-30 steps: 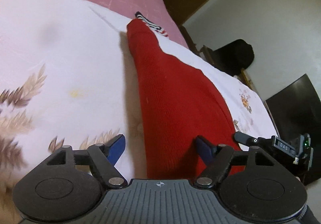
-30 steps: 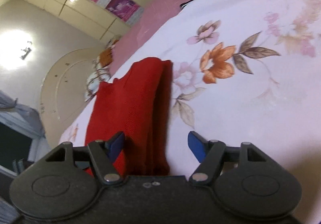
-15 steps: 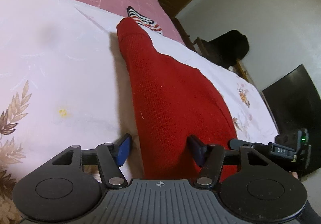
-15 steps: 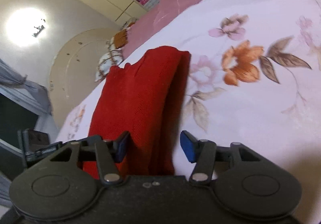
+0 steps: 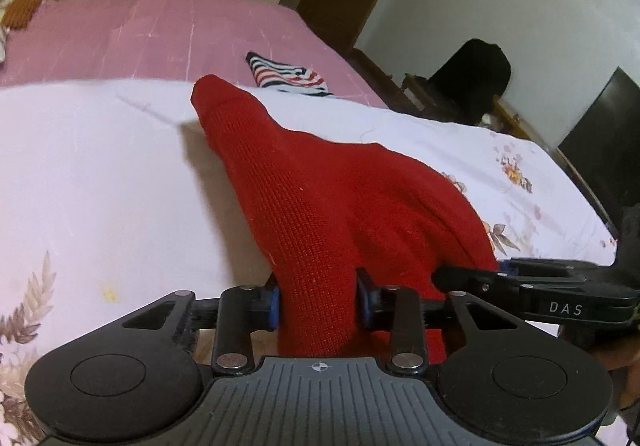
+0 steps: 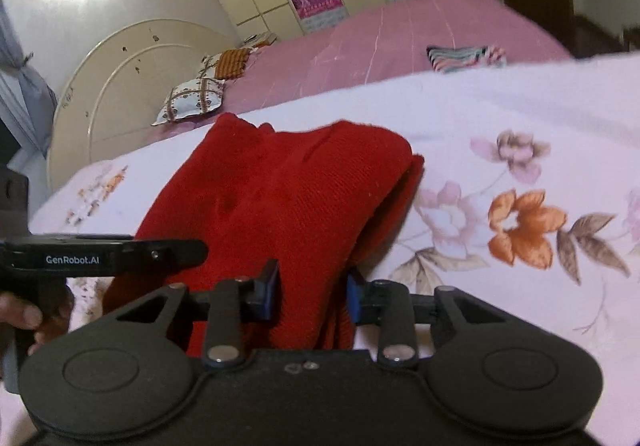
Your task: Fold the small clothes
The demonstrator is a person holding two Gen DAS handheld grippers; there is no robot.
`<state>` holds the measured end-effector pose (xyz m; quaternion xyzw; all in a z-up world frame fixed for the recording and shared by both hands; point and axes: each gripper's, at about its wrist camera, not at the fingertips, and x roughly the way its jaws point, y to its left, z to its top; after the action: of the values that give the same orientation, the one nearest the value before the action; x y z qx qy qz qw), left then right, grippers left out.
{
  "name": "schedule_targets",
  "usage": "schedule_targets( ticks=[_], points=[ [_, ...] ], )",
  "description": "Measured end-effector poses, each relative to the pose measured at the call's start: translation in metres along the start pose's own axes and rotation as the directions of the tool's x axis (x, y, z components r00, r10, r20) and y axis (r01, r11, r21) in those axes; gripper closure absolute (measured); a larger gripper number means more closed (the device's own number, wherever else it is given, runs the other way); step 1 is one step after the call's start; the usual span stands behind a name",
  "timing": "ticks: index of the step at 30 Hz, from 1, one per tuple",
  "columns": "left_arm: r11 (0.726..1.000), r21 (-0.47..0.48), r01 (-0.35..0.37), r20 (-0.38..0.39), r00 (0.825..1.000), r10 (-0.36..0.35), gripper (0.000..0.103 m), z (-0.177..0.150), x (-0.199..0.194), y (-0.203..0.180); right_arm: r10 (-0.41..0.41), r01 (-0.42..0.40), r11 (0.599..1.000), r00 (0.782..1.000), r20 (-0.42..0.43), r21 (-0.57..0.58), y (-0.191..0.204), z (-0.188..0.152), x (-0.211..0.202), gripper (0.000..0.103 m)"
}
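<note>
A red knit garment lies folded lengthwise on the white floral sheet, with its near edge lifted. My left gripper has its jaws closing, and the blue pads press on a bunch of the red knit at the near left end. My right gripper is also closing, its pads pinching the red garment at the near right end. Each gripper shows in the other's view: the right gripper at the right edge, the left gripper at the left edge, with a hand behind it.
A folded striped garment lies beyond on the pink bedspread. Pillows rest by the curved headboard. A dark chair and a black screen stand past the bed's right side.
Both grippers went from open astride the garment's near edge to closed on it. They rose with the cloth, and both views rolled toward level.
</note>
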<state>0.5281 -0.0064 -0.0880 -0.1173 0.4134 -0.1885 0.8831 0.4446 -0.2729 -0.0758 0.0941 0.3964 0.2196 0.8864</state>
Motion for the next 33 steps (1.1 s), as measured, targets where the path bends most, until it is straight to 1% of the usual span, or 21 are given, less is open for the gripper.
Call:
schedule_targets(
  ticks=[4, 5, 10, 15, 18, 23, 27, 29, 30, 31, 32, 33],
  points=[
    [1.0, 0.028, -0.006, 0.014, 1.0, 0.006, 0.07, 0.007, -0.008, -0.009, -0.019, 0.02, 1.0, 0.999, 0.027, -0.022, 0.008, -0.003, -0.012, 0.073],
    [0.999, 0.035, -0.008, 0.017, 1.0, 0.007, 0.07, 0.009, -0.011, -0.012, -0.019, 0.019, 0.999, 0.999, 0.028, -0.026, 0.003, -0.001, -0.012, 0.073],
    [0.999, 0.044, -0.007, 0.044, 0.999, 0.005, 0.07, 0.013, -0.04, -0.01, -0.015, 0.017, 0.999, 0.998, 0.056, -0.046, 0.016, 0.004, -0.027, 0.073],
    [0.998, 0.048, -0.041, 0.076, 0.996, 0.037, 0.07, 0.014, -0.082, 0.007, 0.018, -0.012, 0.996, 0.998, 0.065, -0.092, 0.05, 0.018, -0.031, 0.073],
    [0.996, 0.037, -0.081, 0.089, 0.993, 0.077, 0.07, 0.008, -0.112, 0.029, 0.061, -0.054, 0.992, 0.996, 0.065, -0.116, 0.081, 0.021, -0.024, 0.073],
    [0.987, 0.009, -0.161, 0.073, 0.984, 0.16, 0.07, -0.015, -0.159, 0.074, 0.136, -0.131, 0.984, 0.99, 0.038, -0.123, 0.132, 0.011, 0.003, 0.073],
    [0.975, 0.012, -0.221, 0.049, 0.974, 0.22, 0.07, -0.047, -0.189, 0.105, 0.188, -0.188, 0.973, 0.982, -0.015, -0.135, 0.173, -0.009, 0.027, 0.073],
    [0.972, -0.031, -0.234, 0.017, 0.972, 0.235, 0.07, -0.067, -0.194, 0.127, 0.206, -0.211, 0.968, 0.977, -0.053, -0.137, 0.188, -0.021, 0.038, 0.073],
    [0.969, -0.053, -0.243, -0.004, 0.97, 0.243, 0.07, -0.075, -0.189, 0.134, 0.207, -0.216, 0.967, 0.976, -0.074, -0.137, 0.193, -0.027, 0.044, 0.073],
    [0.964, -0.076, -0.255, -0.033, 0.967, 0.254, 0.07, -0.085, -0.183, 0.143, 0.199, -0.212, 0.969, 0.974, -0.111, -0.125, 0.196, -0.035, 0.056, 0.073],
    [0.958, -0.102, -0.269, -0.041, 0.963, 0.266, 0.062, -0.097, -0.177, 0.151, 0.184, -0.2, 0.974, 0.972, -0.146, -0.106, 0.197, -0.042, 0.067, 0.073],
    [0.954, -0.135, -0.266, -0.001, 0.963, 0.268, 0.054, -0.105, -0.179, 0.157, 0.16, -0.177, 0.979, 0.976, -0.151, -0.106, 0.196, -0.049, 0.074, 0.072]
  ],
)
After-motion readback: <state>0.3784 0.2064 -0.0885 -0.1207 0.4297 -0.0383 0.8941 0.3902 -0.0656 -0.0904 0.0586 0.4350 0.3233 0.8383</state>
